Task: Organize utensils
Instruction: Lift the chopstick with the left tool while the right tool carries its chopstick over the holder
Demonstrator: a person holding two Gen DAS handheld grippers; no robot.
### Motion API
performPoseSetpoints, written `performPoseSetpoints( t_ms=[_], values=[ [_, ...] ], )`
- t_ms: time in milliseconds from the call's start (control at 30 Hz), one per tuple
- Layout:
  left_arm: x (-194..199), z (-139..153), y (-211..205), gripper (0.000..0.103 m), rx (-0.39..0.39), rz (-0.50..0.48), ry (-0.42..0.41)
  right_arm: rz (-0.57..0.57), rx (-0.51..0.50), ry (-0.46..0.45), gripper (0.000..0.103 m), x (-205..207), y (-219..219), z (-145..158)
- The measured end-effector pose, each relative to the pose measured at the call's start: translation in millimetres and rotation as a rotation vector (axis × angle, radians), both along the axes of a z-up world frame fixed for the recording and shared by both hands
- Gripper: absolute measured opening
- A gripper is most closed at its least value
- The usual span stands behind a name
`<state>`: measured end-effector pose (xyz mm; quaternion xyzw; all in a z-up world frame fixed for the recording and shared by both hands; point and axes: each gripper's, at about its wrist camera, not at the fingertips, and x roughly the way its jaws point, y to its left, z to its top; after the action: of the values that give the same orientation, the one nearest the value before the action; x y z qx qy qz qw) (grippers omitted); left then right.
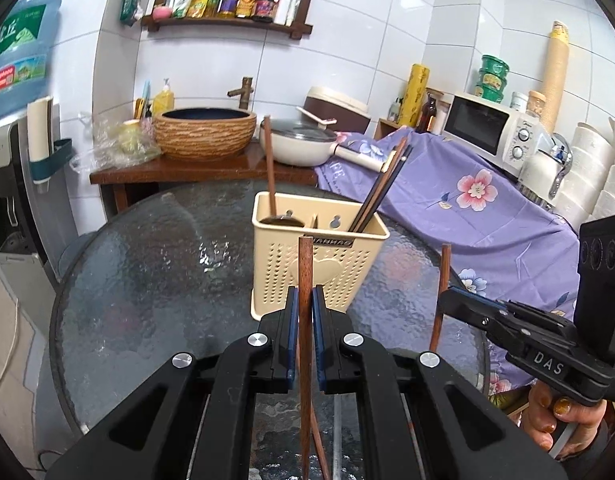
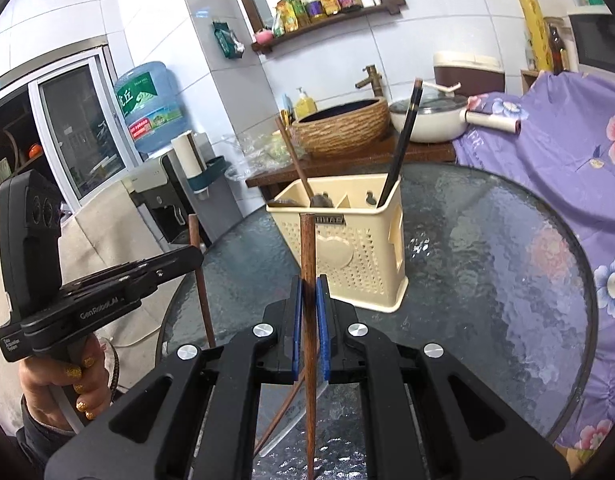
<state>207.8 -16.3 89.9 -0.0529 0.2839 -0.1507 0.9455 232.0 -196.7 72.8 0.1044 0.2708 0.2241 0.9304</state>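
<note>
I see a round tabletop (image 1: 147,280) of dark, rippled glass with a cream perforated plastic utensil holder (image 1: 319,264) standing on it, a heart shape pressed into its front wall. My left gripper (image 1: 305,312) has its blue-padded jaws pressed together on a brown wooden chopstick (image 1: 305,280), which stands nearly upright between them, its blunt top level with the holder's rim in the left wrist view. My right gripper (image 2: 309,304) likewise pinches a second brown wooden chopstick (image 2: 308,264), also close to upright, its thin end pointing down toward the glass. Each gripper appears at the edge of the other's view, held by a hand (image 1: 559,420) with gold glitter nails. Both chopsticks hang in front of the holder, not inside it. Inside the holder, a brown wooden spoon (image 1: 269,168) stands in the left compartment, and a bundle of dark chopsticks (image 1: 381,184) leans in the right compartment. Below my jaws, another brown wooden chopstick (image 2: 283,412) and a metal utensil (image 2: 291,428) I cannot identify lie on the glass.
</note>
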Motion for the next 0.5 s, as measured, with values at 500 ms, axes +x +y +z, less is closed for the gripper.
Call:
performPoseSetpoints(
  t_ms=[500],
  values=[
    [-11.7,44.0,-16.0,0.006,0.058,-0.021,-0.121,0.009,-0.092,-0.144,0.008,-6.1,22.3,63.6]
  ],
)
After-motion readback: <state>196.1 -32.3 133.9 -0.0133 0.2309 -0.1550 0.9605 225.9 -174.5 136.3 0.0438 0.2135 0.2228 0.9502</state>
